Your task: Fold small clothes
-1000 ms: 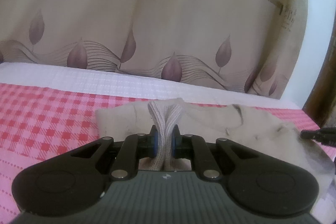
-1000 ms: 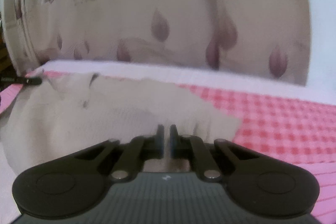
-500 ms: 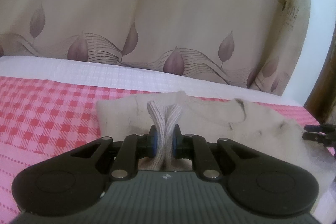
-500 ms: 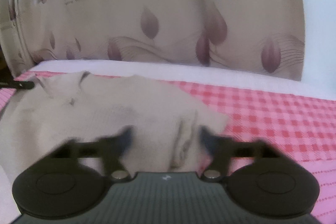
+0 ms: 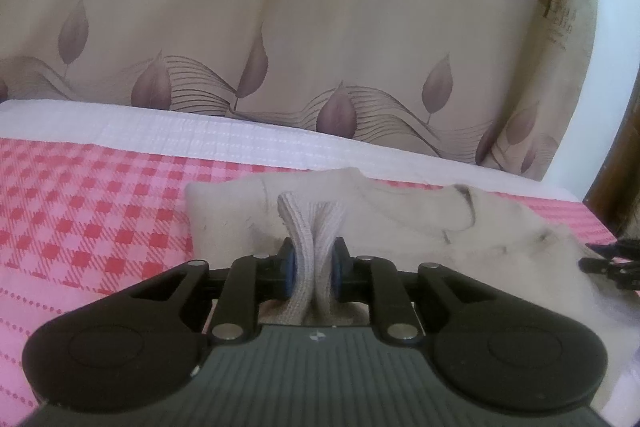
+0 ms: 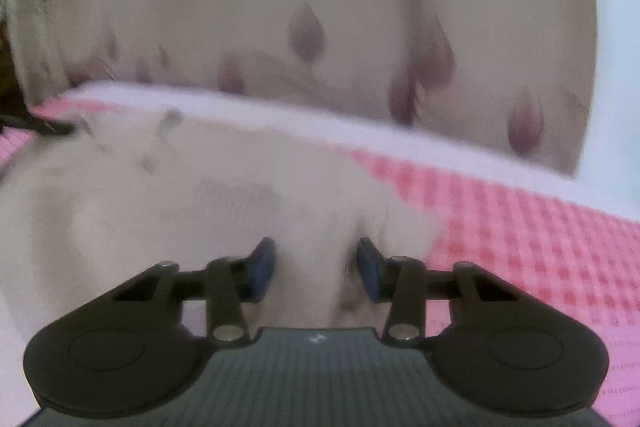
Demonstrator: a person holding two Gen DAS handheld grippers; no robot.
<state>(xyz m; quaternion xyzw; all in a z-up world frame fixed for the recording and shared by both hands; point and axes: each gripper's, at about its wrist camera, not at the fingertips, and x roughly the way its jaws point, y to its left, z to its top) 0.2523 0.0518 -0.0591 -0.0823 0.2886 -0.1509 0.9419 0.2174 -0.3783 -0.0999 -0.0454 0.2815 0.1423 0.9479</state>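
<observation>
A small beige knit sweater (image 5: 420,223) lies on the pink checked bed cover (image 5: 92,211). My left gripper (image 5: 313,269) is shut on its ribbed hem (image 5: 310,223), which bunches up between the blue pads. The neckline (image 5: 466,211) shows to the right. In the blurred right wrist view, my right gripper (image 6: 316,265) is open, its blue pads (image 6: 262,265) apart over the sweater's edge (image 6: 224,195); nothing is held between them. Its tips also show at the right edge of the left wrist view (image 5: 612,263).
A beige curtain with purple leaf prints (image 5: 320,27) hangs close behind the bed. A white strip of sheet (image 5: 200,135) runs along the far edge of the cover. Dark wood (image 5: 616,167) stands at far right.
My right gripper opened and let go of the sweater's edge it was pinching, then shifted with blur. My left gripper kept its hold on the hem and moved little.
</observation>
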